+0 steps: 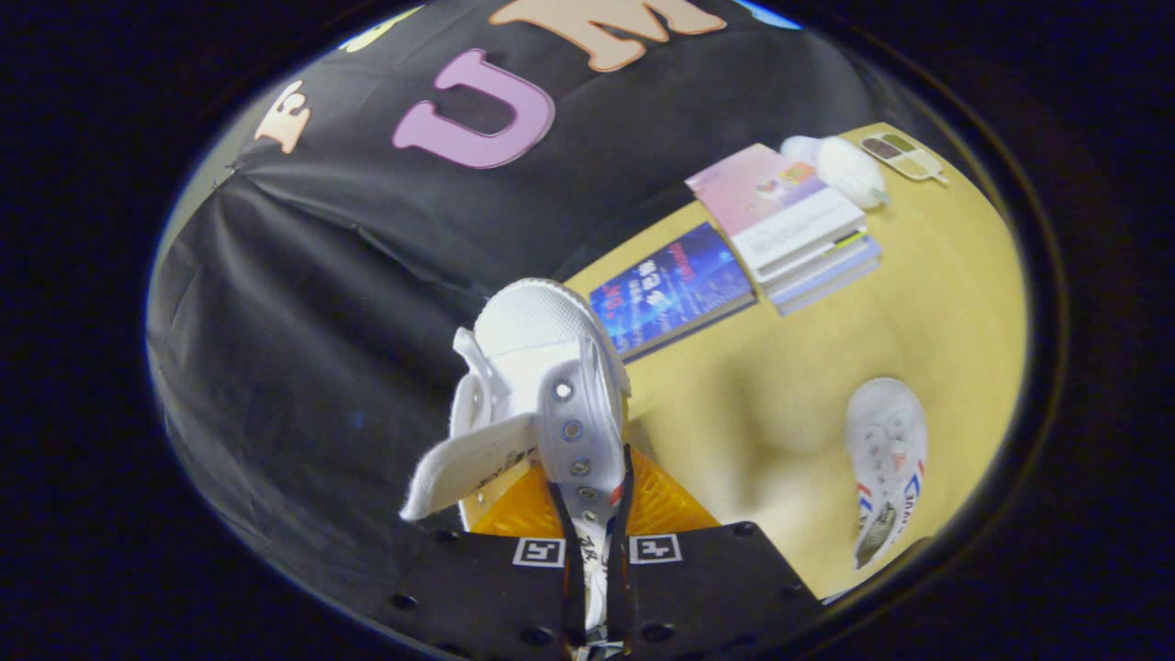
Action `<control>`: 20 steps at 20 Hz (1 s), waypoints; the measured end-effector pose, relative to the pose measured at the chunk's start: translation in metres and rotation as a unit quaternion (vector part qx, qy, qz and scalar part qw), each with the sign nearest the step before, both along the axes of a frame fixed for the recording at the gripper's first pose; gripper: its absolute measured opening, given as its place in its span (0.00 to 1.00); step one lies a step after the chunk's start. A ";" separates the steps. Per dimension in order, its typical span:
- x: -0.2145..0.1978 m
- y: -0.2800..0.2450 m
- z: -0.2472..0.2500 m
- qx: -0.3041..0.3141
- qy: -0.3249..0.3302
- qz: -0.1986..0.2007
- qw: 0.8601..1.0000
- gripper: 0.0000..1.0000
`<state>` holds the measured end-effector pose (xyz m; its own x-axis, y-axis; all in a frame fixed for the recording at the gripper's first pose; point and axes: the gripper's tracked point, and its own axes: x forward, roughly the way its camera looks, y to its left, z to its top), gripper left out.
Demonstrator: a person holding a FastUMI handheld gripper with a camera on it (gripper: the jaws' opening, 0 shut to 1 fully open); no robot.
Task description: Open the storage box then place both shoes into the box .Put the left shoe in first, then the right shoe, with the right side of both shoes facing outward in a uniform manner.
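shoe pinched by gripper (eyelet edge), second shoe on table

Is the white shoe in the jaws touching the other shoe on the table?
Apart. The gripper view shows the held shoe lifted, with bare yellow table between it and the other shoe.

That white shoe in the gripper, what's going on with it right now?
The hand-held gripper is shut on one white shoe, pinching its eyelet flap between both fingers and holding it up off the table. An orange surface lies just under the shoe; what it is cannot be told. The second shoe lies on the table off to the side. Some books sit beyond.
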<state>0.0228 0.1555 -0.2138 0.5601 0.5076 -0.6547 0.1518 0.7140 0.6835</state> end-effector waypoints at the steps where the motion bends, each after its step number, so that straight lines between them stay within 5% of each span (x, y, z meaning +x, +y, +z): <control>1: 0.002 0.021 0.007 0.009 -0.005 0.013 1.000 0.11; 10: -0.047 0.142 -0.056 -0.035 0.052 0.117 0.991 0.11; 20: -0.084 0.178 -0.129 -0.103 0.152 0.125 0.975 0.11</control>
<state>-0.0609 0.3332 -0.3431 0.1991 0.4444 -0.8734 0.1281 0.8718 0.4728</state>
